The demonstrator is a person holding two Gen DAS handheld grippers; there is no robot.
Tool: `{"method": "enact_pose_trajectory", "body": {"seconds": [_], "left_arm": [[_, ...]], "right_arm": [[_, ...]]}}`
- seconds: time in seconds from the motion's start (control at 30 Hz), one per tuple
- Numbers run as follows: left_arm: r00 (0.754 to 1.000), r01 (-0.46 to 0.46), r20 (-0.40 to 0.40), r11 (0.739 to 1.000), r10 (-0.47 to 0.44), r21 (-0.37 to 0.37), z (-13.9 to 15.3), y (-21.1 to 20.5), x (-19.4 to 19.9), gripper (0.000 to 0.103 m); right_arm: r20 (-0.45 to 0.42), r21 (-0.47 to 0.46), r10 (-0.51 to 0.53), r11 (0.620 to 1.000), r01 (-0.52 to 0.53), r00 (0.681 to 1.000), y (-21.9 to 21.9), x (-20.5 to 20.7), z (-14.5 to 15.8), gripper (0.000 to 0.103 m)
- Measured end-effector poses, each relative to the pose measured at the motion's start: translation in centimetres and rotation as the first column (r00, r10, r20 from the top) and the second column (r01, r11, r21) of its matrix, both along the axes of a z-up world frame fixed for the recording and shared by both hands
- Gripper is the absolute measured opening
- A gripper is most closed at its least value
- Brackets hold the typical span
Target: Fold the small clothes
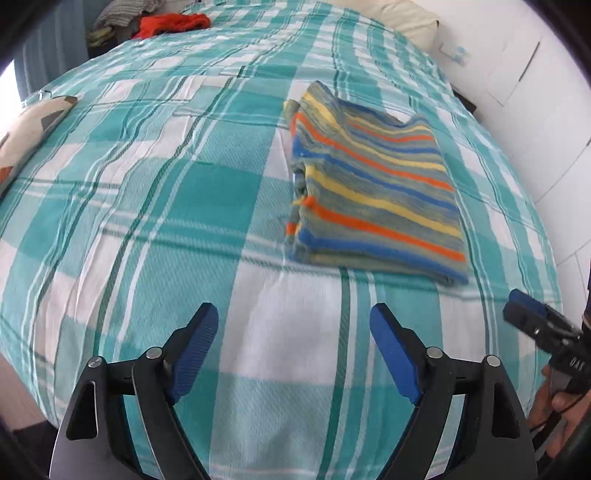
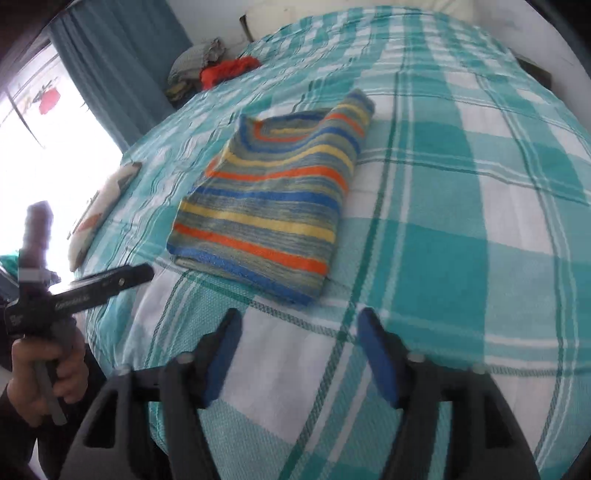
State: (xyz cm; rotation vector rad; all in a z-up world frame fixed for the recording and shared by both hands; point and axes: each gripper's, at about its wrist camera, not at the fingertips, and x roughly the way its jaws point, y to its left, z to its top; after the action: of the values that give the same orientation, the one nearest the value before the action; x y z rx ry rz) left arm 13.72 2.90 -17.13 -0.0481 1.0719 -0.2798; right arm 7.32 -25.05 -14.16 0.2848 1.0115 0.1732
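Far left edge of the bed (image 1: 155, 206): a patterned cushion (image 1: 29, 129) sits out of the way, prob parked there to keep the folding area free. Back-left corner holds a pile of clothes (image 2: 192, 70) w/ a red garment (image 1: 170, 23) on top, likely the stock waiting for folding, kept well apart from the work spot.

Left gripper (image 1: 293, 325) hovers low over the checked bedspread near the front edge, jaws wide apart, nothing held.

Further right, mid-bed: the striped garment (image 1: 373, 184) lies flat in a neat rectangle, layered edges showing on its left side, so it looks folded already. It's placed centrally, w/in reach of both tools.

Right gripper (image 2: 295, 332) also sits back from the striped garment, not touching it, jaws spread open and empty. View is a bit blurred. Both tools clear of the cloth suggests this piece is done, or about to be moved.
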Motion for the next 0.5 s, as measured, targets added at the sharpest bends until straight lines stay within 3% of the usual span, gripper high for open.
{"method": "enact_pose_trajectory", "body": {"seconds": [0.03,0.13,0.2,0.33,0.43,0.5], "left_arm": [[1.0,0.018,0.006,1.0,-0.018,0.017,-0.3,-0.1,-1.1,0.09],[0.996,0.077,0.025,0.992,-0.08,0.1,-1.7,-0.9,-2.7,0.09],[0.996,0.078,0.041,0.987,-0.085,0.141,-2.1,-1.2,-2.6,0.09],[0.995,0.033,0.094,0.992,-0.044,0.12,-1.8,-0.7,-2.9,0.09],[0.999,0.001,0.05,0.996,-0.006,0.093,-3.1,-0.7,-3.3,0.09],[0.998,0.003,0.054,0.996,-0.008,0.095,-3.2,-1.1,-3.6,0.09]], "right_arm": [[0.018,-0.001,-0.062,0.998,0.062,0.998,-0.6,-1.5,0.0,0.092],[0.066,-0.014,-0.217,0.976,0.218,0.974,-1.9,-4.9,0.1,0.092],[0.044,-0.052,-0.286,0.956,0.288,0.957,-3.1,-5.3,-0.1,0.092],[0.023,-0.145,-0.293,0.945,0.293,0.956,-6.6,-5.1,0.7,0.092],[0.034,-0.253,-0.245,0.936,0.246,0.969,-8.0,-6.0,0.8,0.092],[0.012,-0.248,-0.232,0.942,0.227,0.973,-8.9,-7.5,-0.1,0.092]]}}
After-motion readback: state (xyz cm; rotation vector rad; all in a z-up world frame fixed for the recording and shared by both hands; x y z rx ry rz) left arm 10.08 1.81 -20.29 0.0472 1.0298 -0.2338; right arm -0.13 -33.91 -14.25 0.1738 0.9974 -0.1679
